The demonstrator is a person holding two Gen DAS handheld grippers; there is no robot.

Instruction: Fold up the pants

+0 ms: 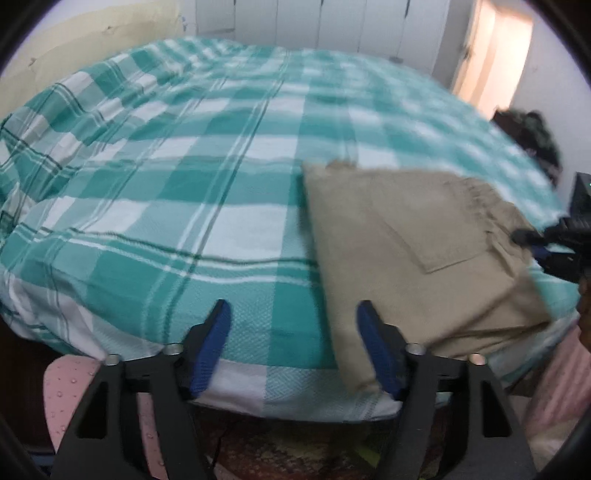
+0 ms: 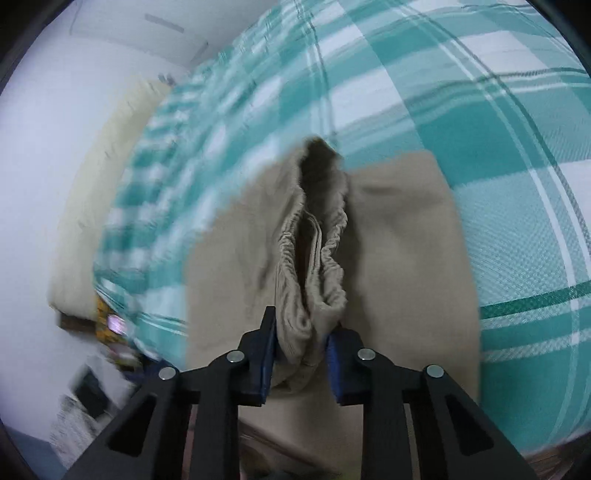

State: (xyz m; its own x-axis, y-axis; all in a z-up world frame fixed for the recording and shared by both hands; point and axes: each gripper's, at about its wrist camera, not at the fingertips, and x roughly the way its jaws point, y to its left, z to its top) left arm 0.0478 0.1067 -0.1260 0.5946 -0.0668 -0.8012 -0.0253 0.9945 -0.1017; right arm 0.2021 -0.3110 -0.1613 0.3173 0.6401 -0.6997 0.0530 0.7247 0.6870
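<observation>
The beige pants (image 1: 413, 251) lie folded on the bed near its front right edge, back pocket up. My left gripper (image 1: 295, 314) is open and empty, just left of the pants' near corner; its right finger (image 1: 376, 343) overlaps the cloth edge. My right gripper (image 2: 301, 332) is shut on the pants' bunched elastic waistband (image 2: 314, 266). The right gripper also shows in the left wrist view (image 1: 546, 243) at the pants' right edge. The right wrist view is blurred by motion.
The bed is covered with a teal and white checked sheet (image 1: 184, 177). White wardrobe doors (image 1: 314, 22) stand behind it and a lit doorway (image 1: 495, 55) at the far right. A pink patterned cloth (image 1: 62, 391) lies below the bed's front edge.
</observation>
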